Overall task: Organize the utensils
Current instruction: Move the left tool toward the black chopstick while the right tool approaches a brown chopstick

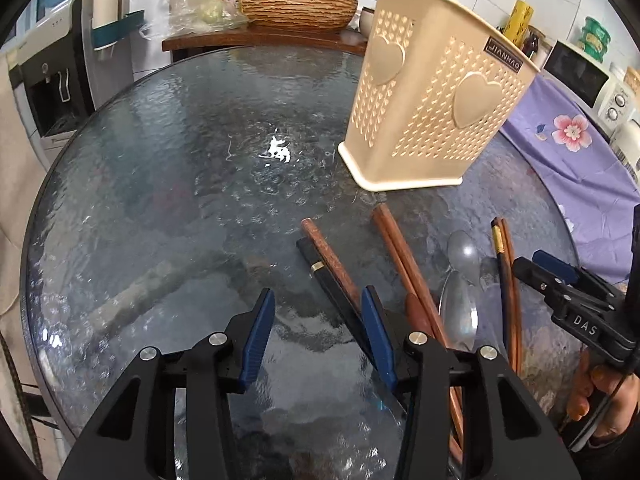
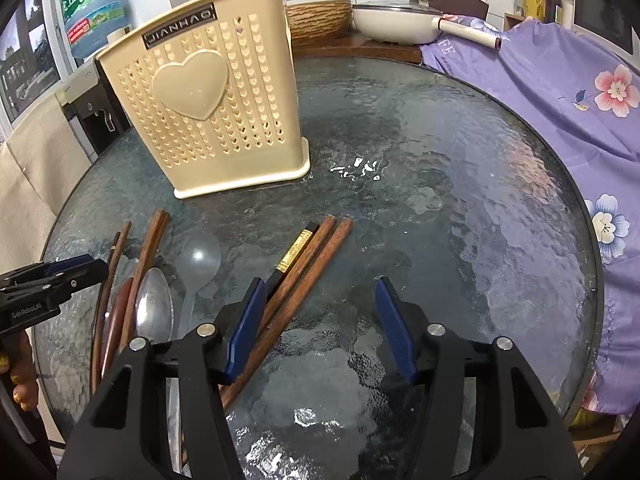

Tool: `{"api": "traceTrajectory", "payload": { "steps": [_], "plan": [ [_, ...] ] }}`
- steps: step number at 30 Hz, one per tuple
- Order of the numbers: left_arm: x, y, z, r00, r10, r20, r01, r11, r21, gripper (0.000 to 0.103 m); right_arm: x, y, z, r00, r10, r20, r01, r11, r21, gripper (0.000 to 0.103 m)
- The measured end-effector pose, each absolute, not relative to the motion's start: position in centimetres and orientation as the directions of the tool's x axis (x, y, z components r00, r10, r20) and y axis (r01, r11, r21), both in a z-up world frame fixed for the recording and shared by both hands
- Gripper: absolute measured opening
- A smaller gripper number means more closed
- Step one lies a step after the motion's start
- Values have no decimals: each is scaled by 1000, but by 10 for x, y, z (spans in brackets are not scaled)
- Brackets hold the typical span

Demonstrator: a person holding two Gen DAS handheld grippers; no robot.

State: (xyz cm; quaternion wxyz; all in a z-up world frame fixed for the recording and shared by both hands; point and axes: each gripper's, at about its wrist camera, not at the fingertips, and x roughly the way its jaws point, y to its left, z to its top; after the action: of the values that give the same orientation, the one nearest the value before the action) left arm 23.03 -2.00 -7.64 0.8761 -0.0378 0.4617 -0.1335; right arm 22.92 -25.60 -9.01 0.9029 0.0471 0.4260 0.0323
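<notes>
Utensils lie in a loose row on the round, rippled dark glass table, in front of the upright cream plastic utensil holder with heart-shaped holes.

In the right wrist view, going left to right: the left gripper comes in from the left edge, above a thin dark chopstick pair lying beside a longer reddish-brown wooden chopstick pair. Next lie a metal spoon and a clear plastic spoon, bowls up. Then comes a cluster of a black chopstick with a gold band and two brown wooden chopsticks, running under the left finger of the right gripper. That gripper's blue-padded fingers stand partly apart, with only bare glass between them, pressing on nothing. A purple floral cloth drapes at the far right.

In the left wrist view, the left gripper's fingers also stand partly apart over bare glass; a black chopstick and a brown chopstick pass just outside its right finger. Further right lie the brown pair, the spoons and the banded cluster, with the right gripper above them, held by a hand at the right edge. The holder stands behind, right of centre.
</notes>
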Motion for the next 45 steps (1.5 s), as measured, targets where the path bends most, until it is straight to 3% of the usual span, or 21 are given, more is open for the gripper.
{"api": "traceTrajectory", "payload": {
  "steps": [14, 18, 31, 35, 40, 45],
  "plan": [
    [246, -20, -75, 519, -251, -817, 192, 966, -175, 42, 248, -260, -88, 604, 51, -795, 9, 997, 70, 49],
    [255, -30, -73, 503, -268, -822, 220, 959, -177, 42, 256, -261, -86, 594, 50, -803, 13, 997, 71, 42],
    [250, -19, -74, 489, -267, -830, 206, 960, -187, 40, 264, -262, -88, 572, 49, -819, 7, 998, 65, 41],
    [253, -31, -74, 479, -259, -839, 222, 960, -170, 39, 268, -257, -87, 564, 39, -825, 7, 999, 52, 34],
    [259, -44, -74, 459, -226, -859, 248, 961, -121, 38, 269, -255, -84, 555, 50, -830, -8, 998, 55, 31],
    [263, -57, -73, 433, -205, -878, 278, 957, -86, 24, 269, -251, -82, 539, 77, -839, -36, 997, 69, 28]
  ]
}}
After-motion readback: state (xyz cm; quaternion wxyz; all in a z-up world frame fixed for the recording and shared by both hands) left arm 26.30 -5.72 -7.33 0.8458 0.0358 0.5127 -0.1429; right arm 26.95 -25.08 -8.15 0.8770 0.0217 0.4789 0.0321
